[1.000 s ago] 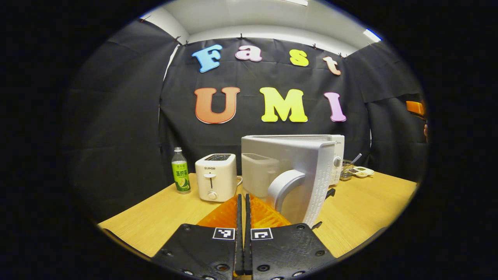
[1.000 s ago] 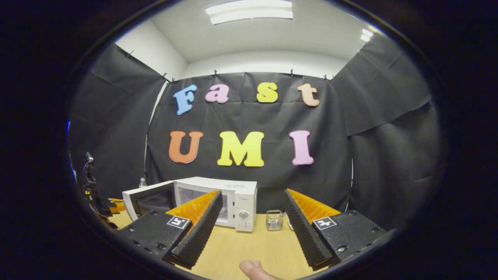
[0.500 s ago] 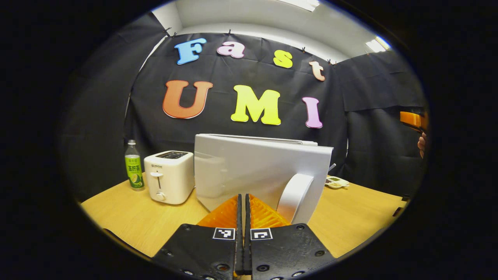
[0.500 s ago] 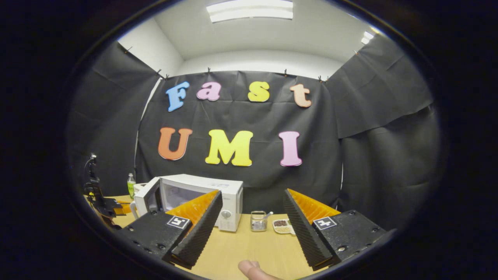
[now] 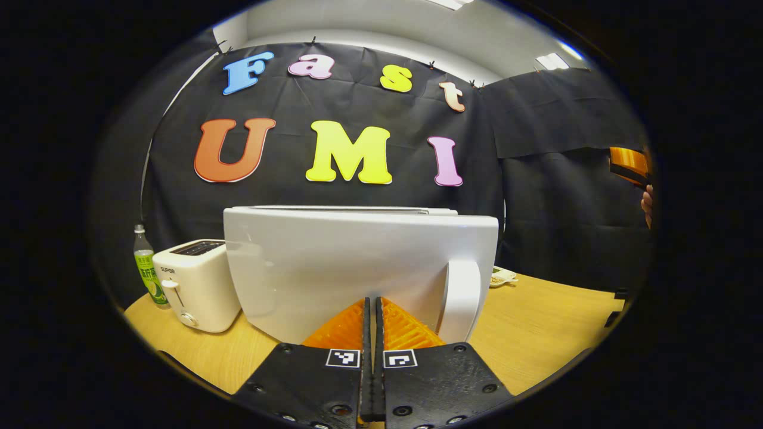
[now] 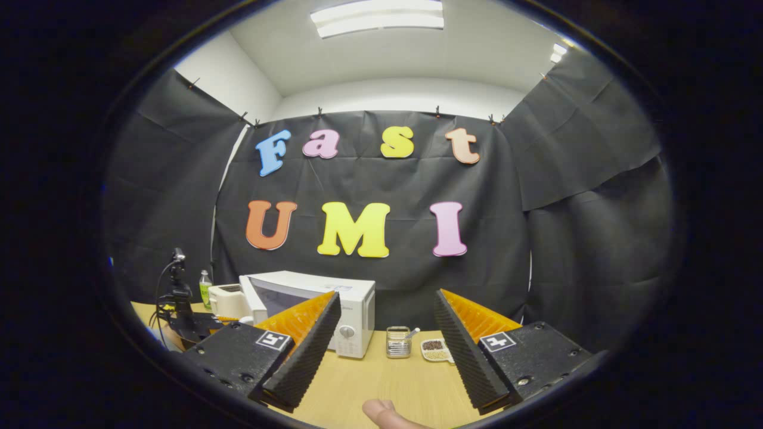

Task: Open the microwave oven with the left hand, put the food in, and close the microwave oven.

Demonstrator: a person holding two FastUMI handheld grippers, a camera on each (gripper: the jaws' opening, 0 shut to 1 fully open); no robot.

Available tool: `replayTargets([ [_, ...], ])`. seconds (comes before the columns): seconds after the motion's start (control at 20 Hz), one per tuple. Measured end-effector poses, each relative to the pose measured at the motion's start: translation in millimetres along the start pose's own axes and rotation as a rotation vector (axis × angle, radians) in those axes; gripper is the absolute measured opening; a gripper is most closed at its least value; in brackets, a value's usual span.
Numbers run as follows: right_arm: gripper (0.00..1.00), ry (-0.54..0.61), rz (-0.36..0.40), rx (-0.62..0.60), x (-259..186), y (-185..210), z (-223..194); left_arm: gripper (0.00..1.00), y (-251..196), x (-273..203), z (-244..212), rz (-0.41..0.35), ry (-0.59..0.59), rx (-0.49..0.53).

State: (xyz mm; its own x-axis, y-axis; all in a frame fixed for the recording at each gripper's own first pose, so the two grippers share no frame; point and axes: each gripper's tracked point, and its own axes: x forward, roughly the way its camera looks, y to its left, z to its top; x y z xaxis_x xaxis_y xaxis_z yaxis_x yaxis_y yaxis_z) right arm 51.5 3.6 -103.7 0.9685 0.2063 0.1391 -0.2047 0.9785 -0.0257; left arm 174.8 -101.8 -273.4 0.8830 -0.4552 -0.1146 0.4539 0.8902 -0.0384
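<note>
In the left gripper view the microwave door (image 5: 334, 268) now faces the camera almost square-on and looms larger than a second ago, when it stood swung out edge-on. The left claw (image 5: 374, 310), fingers pressed together with nothing between them, sits just before the door near its handle (image 5: 462, 295). The toaster (image 5: 194, 283) and bottle (image 5: 145, 265) have slid toward 9 o'clock. In the right gripper view the right claw (image 6: 381, 333) gapes wide, empty above the worktop (image 6: 387, 381); the microwave (image 6: 313, 307) lies at 10 o'clock, the food dish (image 6: 435, 350) at 12 o'clock.
</note>
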Motion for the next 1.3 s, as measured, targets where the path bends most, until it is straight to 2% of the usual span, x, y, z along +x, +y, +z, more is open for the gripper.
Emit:
replayTargets([
  [0.35,1.00,0.004,-0.009,0.003,7.5,-13.2,-12.6,0.00,-23.3,57.9,1.0,-0.033,0.032,0.013],
  [0.4,0.96,0.007,-0.011,0.003,8.2,-15.6,-14.4,0.00,-26.3,64.2,0.4,-0.032,0.034,0.016],
  [0.45,1.00,0.011,-0.016,0.002,9.5,-18.9,-17.0,0.00,-27.1,71.5,-1.3,-0.023,0.043,0.021],
  [0.55,1.00,0.017,-0.028,-0.001,9.3,-27.8,-20.1,0.00,-29.6,83.3,-2.1,-0.013,0.045,0.035],
  [0.65,1.00,0.017,-0.038,-0.005,7.6,-33.2,-22.8,0.00,-44.0,94.8,-5.6,-0.057,0.060,0.010],
  [0.9,1.00,0.028,-0.054,-0.001,5.4,-45.7,-30.5,0.00,-30.6,130.2,2.3,0.022,0.050,-0.071],
  [1.05,1.00,0.032,-0.063,0.002,3.1,-51.2,-31.8,0.00,-22.6,151.3,-0.4,0.082,0.083,-0.121],
  [1.1,1.00,0.033,-0.065,0.002,1.5,-52.7,-31.2,0.01,-23.4,160.8,4.3,0.082,0.059,-0.131],
  [1.15,1.00,0.032,-0.067,0.003,-1.6,-54.0,-30.2,0.01,-22.6,164.4,-7.4,0.075,0.118,-0.149],
  [1.3,1.00,0.025,-0.073,0.004,-10.1,-55.0,-24.8,0.01,-27.0,163.0,-3.9,0.045,0.122,-0.251],
])
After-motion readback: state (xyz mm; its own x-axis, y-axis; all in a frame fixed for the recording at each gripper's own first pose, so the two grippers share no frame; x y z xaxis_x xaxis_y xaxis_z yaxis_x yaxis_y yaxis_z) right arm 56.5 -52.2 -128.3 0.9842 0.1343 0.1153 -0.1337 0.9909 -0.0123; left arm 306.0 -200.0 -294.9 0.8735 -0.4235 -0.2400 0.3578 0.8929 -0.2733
